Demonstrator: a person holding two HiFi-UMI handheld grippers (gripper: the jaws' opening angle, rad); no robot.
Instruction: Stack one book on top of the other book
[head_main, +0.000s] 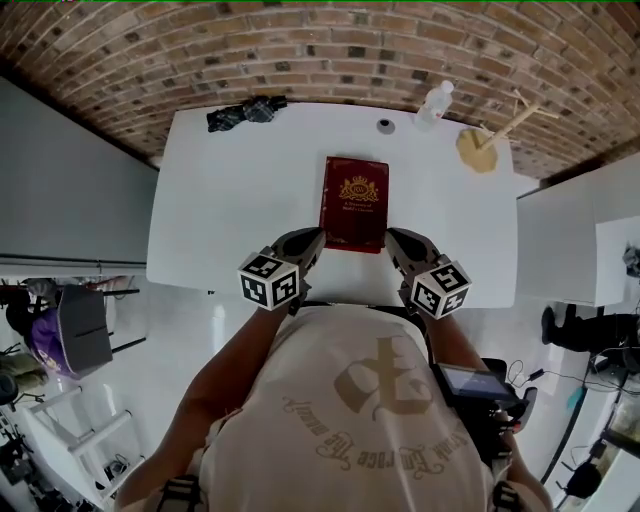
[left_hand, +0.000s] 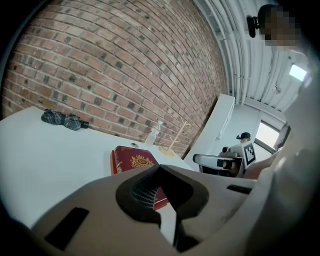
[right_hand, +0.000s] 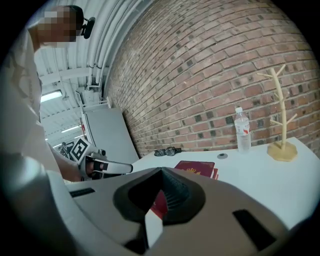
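Observation:
A dark red book (head_main: 354, 200) with a gold crest lies flat in the middle of the white table (head_main: 230, 220). In the right gripper view a second red edge shows under the book (right_hand: 197, 166), as of another book beneath. My left gripper (head_main: 312, 238) hovers by the book's near left corner, jaws shut and empty. My right gripper (head_main: 395, 238) is by the near right corner, also shut with nothing held. In the left gripper view the book (left_hand: 132, 161) lies just beyond the closed left gripper (left_hand: 159, 166). The right gripper's (right_hand: 161, 170) jaws meet at the tip.
At the table's far edge are a clear water bottle (head_main: 435, 100), a wooden branch stand (head_main: 480, 148), a small round cap (head_main: 386, 126) and a dark folded bundle (head_main: 245, 112). Another white table (head_main: 560, 240) stands to the right, with a brick wall behind.

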